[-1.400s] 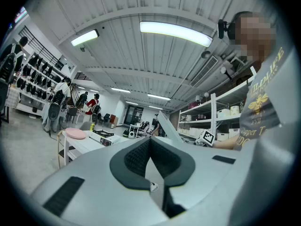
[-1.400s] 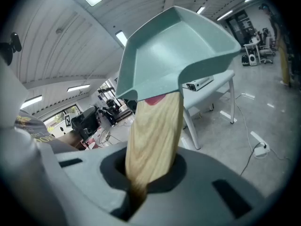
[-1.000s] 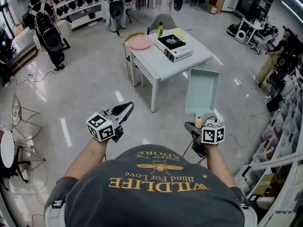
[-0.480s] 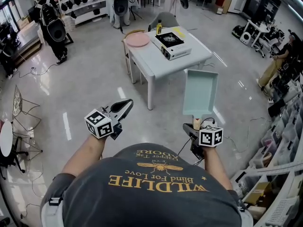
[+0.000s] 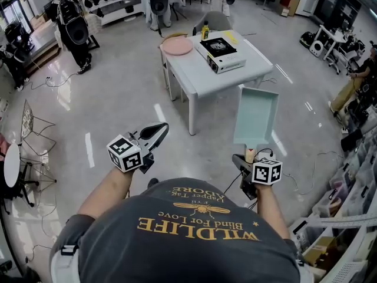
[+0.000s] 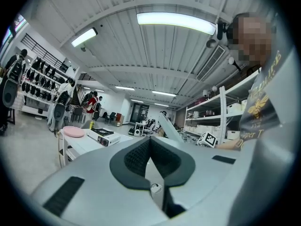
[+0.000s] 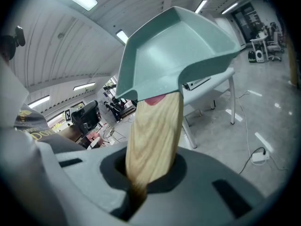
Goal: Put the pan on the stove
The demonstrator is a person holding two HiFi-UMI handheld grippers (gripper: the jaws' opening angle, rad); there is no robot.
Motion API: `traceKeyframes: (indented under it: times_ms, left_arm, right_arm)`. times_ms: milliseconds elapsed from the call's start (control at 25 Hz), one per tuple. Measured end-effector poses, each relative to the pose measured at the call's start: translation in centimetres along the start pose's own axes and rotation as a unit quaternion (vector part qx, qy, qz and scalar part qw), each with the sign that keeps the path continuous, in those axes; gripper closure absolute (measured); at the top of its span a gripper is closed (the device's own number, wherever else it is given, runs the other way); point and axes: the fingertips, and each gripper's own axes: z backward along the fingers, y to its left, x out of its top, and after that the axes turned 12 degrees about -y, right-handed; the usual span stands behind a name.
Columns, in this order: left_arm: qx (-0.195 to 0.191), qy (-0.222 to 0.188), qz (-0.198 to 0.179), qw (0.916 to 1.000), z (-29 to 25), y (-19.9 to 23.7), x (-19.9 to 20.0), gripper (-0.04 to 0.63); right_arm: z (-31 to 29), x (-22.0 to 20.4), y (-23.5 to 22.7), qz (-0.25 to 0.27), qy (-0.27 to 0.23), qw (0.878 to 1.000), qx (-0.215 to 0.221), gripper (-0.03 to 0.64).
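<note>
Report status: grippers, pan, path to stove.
Right gripper shut on pan handle; left gripper shut, empty. Pan in air, short of table. Stove top bare, nothing seen in the way.

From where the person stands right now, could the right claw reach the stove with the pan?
Probably not yet: the right claw holds the pan short of the table, and the stove sits farther on. Open floor leaves the way free.

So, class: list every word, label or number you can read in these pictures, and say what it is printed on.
"WILDLIFE": T-shirt, upside down in the head view.
"Blind For Love": same T-shirt.
"ADORE": same T-shirt; the small line beside it is too blurred.
Marker cubes: square patterns, no words.
Stove, yellow bottle: any print too small.
</note>
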Motion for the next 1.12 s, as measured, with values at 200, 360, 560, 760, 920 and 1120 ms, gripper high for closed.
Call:
traceKeyframes:
  times_ms: [200, 360, 560, 760, 920, 1120]
  left_arm:
    - [-0.013, -0.001, 0.014, 0.9998, -0.2, 4.4, -0.1, 0.594]
    - [-0.041, -0.006, 0.022, 0.9989, -1.1, 10.7, 0.4, 0.594]
    - [-0.092, -0.005, 0.031, 0.9952, -3.1, 20.1, 3.1, 0.594]
    - [-0.125, 0.004, 0.031, 0.9917, -4.0, 28.7, 5.7, 0.594]
    - [-0.132, 0.002, 0.047, 0.9901, -5.4, 32.9, 5.7, 0.594]
    - [-0.138, 0.009, 0.06, 0.9886, -7.7, 35.5, 4.2, 0.594]
  right_arm:
    - [-3.6, 1.3, 0.4, -0.007, 0.0, 1.0, -0.009, 0.612]
    - [-8.5, 3.3, 0.9, -0.012, -0.014, 0.999, -0.03, 0.612]
    - [-16.1, 7.9, 2.3, -0.034, -0.058, 0.996, -0.061, 0.612]
    - [-23.2, 12.5, 4.2, -0.051, -0.103, 0.991, -0.069, 0.612]
    - [-26.3, 14.6, 4.1, -0.048, -0.107, 0.99, -0.079, 0.612]
    - [-28.3, 16.6, 1.9, -0.045, -0.096, 0.991, -0.088, 0.612]
